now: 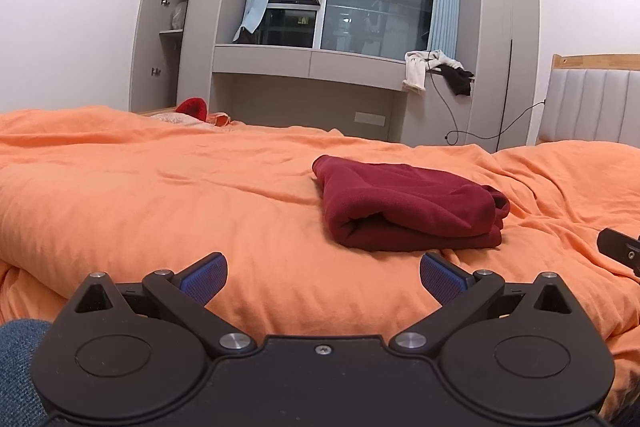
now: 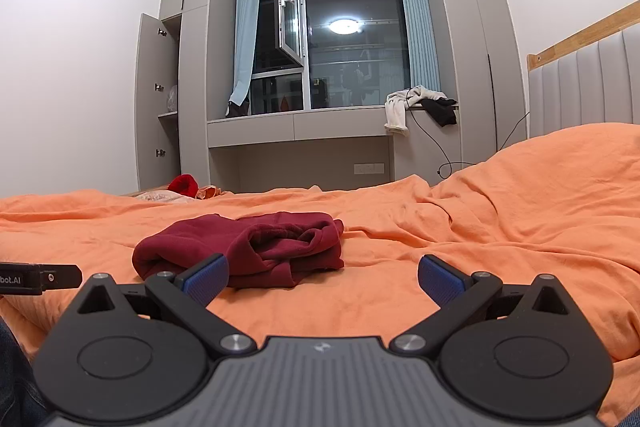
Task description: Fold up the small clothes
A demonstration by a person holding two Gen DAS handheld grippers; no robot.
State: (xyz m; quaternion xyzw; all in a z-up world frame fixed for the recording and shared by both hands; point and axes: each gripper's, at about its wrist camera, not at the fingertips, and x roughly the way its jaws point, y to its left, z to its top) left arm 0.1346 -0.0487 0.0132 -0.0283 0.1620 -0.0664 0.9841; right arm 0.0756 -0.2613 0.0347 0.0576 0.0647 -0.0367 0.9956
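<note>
Red top [image 1: 408, 205] folded up small on orange bed cover [image 1: 160, 195]. Left gripper [image 1: 323, 277] and right gripper [image 2: 322, 277] wide apart, empty, near it, job looking done.

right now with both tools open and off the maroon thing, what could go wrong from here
1. The maroon garment is only loosely folded; its bunched open end could spring apart if nudged.
2. The orange duvet under it is soft and wrinkled, so a low pinch by the right tool might grab bedding with the cloth.
3. The left tool sits close to the fold's near edge and could drag it.
</note>
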